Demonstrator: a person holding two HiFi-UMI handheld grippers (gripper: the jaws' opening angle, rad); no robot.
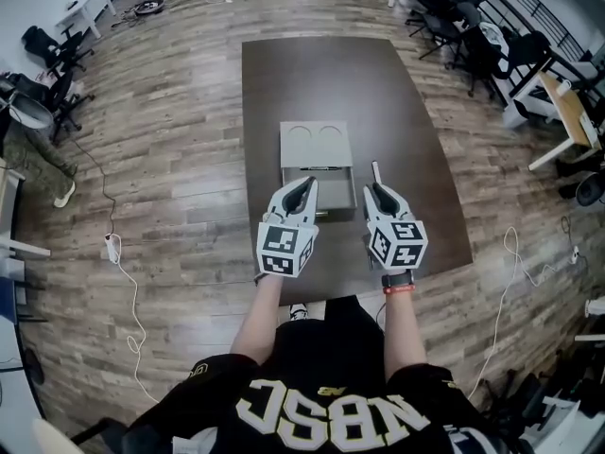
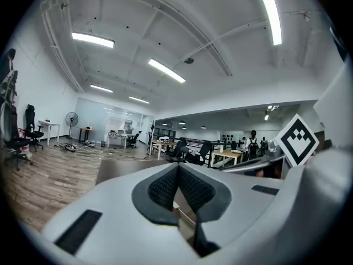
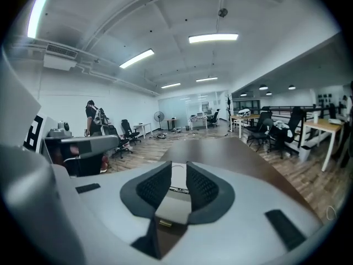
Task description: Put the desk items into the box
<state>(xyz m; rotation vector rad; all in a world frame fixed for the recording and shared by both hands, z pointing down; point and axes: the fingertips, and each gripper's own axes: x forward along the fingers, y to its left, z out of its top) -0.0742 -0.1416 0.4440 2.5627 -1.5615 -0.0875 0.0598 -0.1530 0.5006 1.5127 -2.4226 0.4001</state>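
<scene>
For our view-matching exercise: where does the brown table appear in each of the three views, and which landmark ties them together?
Head view: the table fills the centre of the picture.
Left gripper view: its dark top shows left of centre.
Right gripper view: it runs ahead, right of centre.
Shared landmark: the black chairs to the right beyond its far end.

Grey box (image 1: 317, 145) sits flat, mid-desk (image 1: 284, 74). Two round dents mark its far half, and a dark seam crosses the middle. A thin pale stick (image 1: 375, 172) lies just right of it, pointing away.
</scene>
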